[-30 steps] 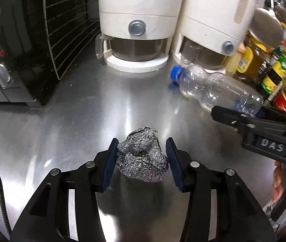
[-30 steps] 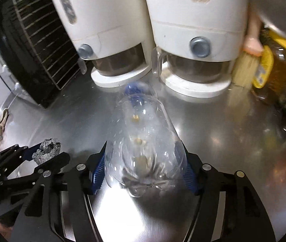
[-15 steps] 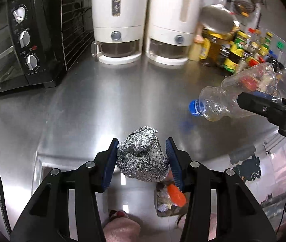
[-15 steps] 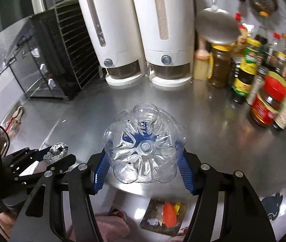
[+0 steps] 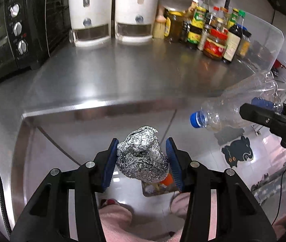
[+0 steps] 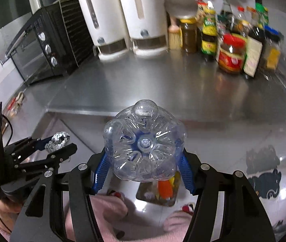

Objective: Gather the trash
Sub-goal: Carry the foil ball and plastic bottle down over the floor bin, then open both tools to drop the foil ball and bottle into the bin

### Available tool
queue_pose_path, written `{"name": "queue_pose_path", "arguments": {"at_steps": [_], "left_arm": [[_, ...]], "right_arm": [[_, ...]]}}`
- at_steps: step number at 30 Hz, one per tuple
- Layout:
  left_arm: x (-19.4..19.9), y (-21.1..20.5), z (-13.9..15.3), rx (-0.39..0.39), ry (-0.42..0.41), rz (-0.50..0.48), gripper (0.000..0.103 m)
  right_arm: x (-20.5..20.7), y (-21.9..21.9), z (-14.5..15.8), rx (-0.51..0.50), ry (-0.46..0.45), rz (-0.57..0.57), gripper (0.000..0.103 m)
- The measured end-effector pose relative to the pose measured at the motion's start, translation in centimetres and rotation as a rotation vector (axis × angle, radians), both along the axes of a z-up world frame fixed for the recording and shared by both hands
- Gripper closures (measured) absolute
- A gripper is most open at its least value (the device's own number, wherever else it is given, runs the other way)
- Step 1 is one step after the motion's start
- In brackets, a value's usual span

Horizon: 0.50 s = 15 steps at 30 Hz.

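Both hands are pulling back off the steel surface (image 5: 122, 76). A second ago the foil ball and the bottle were sitting low over it, close in front of the two white dispensers (image 5: 110, 12); now the near edge of the surface is showing ahead of both cameras, and the floor is visible beyond the load. Reading: pickup is finished for these two pieces, and the carry to a bin is in progress.

Left gripper (image 5: 141, 162) is clamping the crumpled foil ball (image 5: 141, 159); both blue pads are pressing its sides at roughly half opening. The ball is hanging clear of the surface, over the floor.

Right gripper (image 6: 144, 170) is gripping the clear plastic bottle (image 6: 144, 146) around its lower body, base toward the camera. In the left view the blue cap (image 5: 195, 118) is pointing left, bottle roughly level. Jaws are wide, set by the bottle's girth.

Below, between both loads, a small open container (image 6: 157, 192) holding orange and mixed scraps is lying on the floor, flanked by pink slippers (image 6: 110, 211). Judgement: probably the drop target, with both loads hanging almost above it.

Jars and sauce bottles (image 6: 231, 54) are standing untouched at far right.
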State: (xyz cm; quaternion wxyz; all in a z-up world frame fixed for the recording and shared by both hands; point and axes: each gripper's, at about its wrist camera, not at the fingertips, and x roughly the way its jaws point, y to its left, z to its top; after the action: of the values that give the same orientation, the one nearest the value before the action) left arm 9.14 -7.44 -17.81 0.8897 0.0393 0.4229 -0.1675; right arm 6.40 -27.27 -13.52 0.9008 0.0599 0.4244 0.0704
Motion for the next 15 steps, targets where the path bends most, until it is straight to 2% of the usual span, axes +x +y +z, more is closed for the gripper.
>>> {"name": "queue_pose_path", "arguments": {"at_steps": [6, 11, 15], "left_arm": [[-1.4, -0.9, -5.0, 0.002, 0.069, -0.002, 0.057], [-1.2, -2.0, -9.7, 0.003, 0.139, -0.015, 0.057], [-0.6, -3.3, -14.0, 0.035, 0.199, -0.026, 0.057]], "right_arm": [[-1.6, -1.2, -5.1, -0.008, 0.070, -0.037, 0.041], [-1.6, -2.2, -10.7, 0.002, 0.150, -0.073, 0.041], [-0.9, -2.8, -15.7, 0.004, 0.220, -0.103, 0.041]]}}
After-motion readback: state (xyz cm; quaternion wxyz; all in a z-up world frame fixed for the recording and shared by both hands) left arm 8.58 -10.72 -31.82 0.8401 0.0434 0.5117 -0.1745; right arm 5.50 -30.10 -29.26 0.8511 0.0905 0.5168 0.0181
